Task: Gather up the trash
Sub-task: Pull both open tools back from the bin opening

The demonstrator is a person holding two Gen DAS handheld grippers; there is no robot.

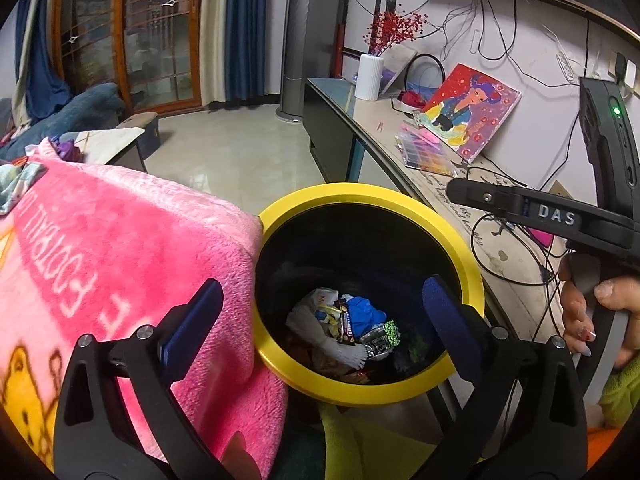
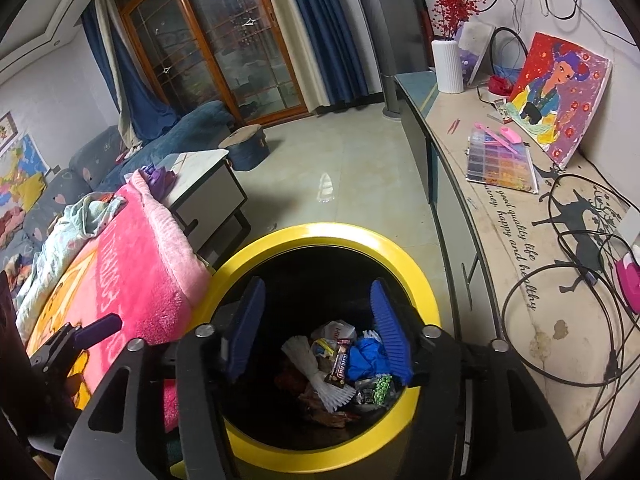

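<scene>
A black bin with a yellow rim (image 1: 472, 264) (image 2: 430, 292) stands beside the pink blanket. Inside lie several pieces of trash (image 1: 352, 328) (image 2: 344, 364): a blue crumpled piece, a candy bar wrapper, white paper and foil wrappers. My left gripper (image 1: 320, 320) is open and empty, its fingers spread wide over the bin's near side. My right gripper (image 2: 318, 328) is open and empty right above the bin's mouth. The right gripper's body (image 1: 560, 216) shows at the right of the left wrist view.
A pink fleece blanket (image 1: 100, 260) (image 2: 132, 272) lies to the left of the bin. A long counter (image 2: 520, 248) on the right holds cables, a bead box (image 2: 502, 162), a painting (image 2: 560, 96) and a white vase (image 2: 448, 66). Tiled floor (image 2: 340, 168) lies beyond.
</scene>
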